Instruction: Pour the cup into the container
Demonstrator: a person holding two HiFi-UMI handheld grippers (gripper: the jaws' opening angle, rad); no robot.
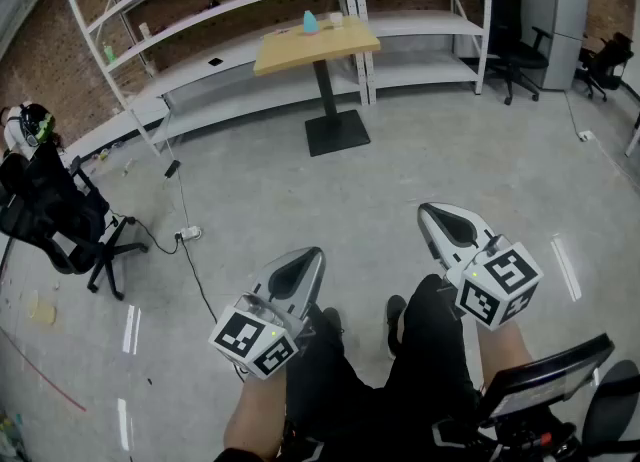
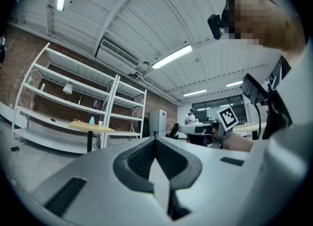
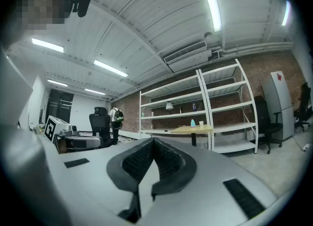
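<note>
On the far wooden table (image 1: 316,45), well away from both tongs, the white cup (image 1: 336,19) stands upright beside a blue container (image 1: 310,22); left gripper (image 1: 311,255) and right gripper (image 1: 426,212) are closed tight, holding nothing

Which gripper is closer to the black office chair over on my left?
Left. In the head view, the left gripper is right of the office chair; the right gripper lies farther right.

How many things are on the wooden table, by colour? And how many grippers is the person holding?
Blue thing: 1
White cup: 1
Grippers: 2, the left gripper and the right gripper
Total: 4
</note>
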